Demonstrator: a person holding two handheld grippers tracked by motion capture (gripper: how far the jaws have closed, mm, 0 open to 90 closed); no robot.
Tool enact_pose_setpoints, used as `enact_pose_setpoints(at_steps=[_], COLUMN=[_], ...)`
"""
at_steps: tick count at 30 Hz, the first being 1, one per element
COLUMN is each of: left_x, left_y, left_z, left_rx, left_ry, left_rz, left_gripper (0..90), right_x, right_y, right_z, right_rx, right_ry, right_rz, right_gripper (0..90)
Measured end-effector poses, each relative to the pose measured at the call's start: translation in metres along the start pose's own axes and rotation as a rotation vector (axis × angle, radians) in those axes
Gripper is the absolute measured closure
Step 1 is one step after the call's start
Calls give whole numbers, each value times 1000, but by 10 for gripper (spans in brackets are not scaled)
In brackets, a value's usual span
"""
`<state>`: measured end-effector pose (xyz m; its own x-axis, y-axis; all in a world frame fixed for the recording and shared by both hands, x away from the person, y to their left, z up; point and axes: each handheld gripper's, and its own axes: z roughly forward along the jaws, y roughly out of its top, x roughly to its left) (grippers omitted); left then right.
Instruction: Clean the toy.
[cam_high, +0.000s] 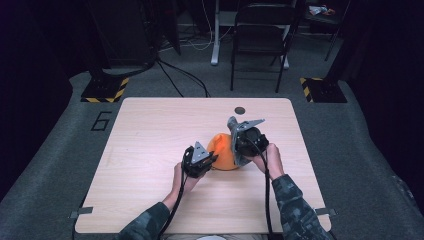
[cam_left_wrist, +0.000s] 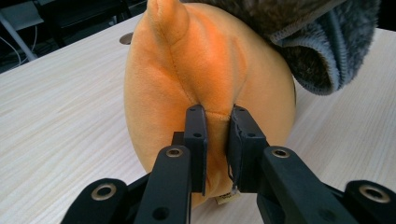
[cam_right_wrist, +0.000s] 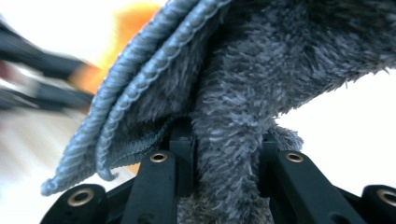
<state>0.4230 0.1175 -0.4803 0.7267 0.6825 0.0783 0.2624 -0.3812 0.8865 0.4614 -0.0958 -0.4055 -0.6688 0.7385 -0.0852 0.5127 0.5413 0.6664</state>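
An orange plush toy (cam_high: 224, 150) lies near the middle of the light wooden table (cam_high: 150, 140). My left gripper (cam_high: 212, 159) pinches a fold of the orange plush toy (cam_left_wrist: 205, 79) between its pads, at the toy's left side. A grey fluffy cloth (cam_high: 239, 145) drapes over the toy's right side. My right gripper (cam_high: 240, 145) is shut on a bunch of that grey cloth (cam_right_wrist: 233, 107), whose stitched hem hangs to the left of the jaws. In the left gripper view the grey cloth (cam_left_wrist: 322, 51) hangs over the toy's upper right.
A round dark hole (cam_high: 240, 110) sits near the table's far edge. Behind the table stand a folding chair (cam_high: 260, 40) and black equipment stands with yellow-black striped bases (cam_high: 105, 90). The person's forearms come in over the near edge.
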Motion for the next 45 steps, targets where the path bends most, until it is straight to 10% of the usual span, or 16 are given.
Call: enact_pose_setpoints(at_steps=[6,35,38,45], left_x=[-3,0,1,1], left_y=[1,-1,-2,-2], left_z=[1,1,1,1], left_rx=[-1,-21,-18,-19], left_ry=[-12,-10,-9,-6], left_rz=[11,-11,-18,-17], left_gripper=[785,776,776,772], right_x=[12,-36,-36,-15], right_y=[2,-39,-33,-7], right_z=[7,52,42,4], right_rx=[-36,349,332,84], right_ry=[-28,-23,-52,-32], right_rz=[-40,90,78,32], right_gripper=[693,694,695,696])
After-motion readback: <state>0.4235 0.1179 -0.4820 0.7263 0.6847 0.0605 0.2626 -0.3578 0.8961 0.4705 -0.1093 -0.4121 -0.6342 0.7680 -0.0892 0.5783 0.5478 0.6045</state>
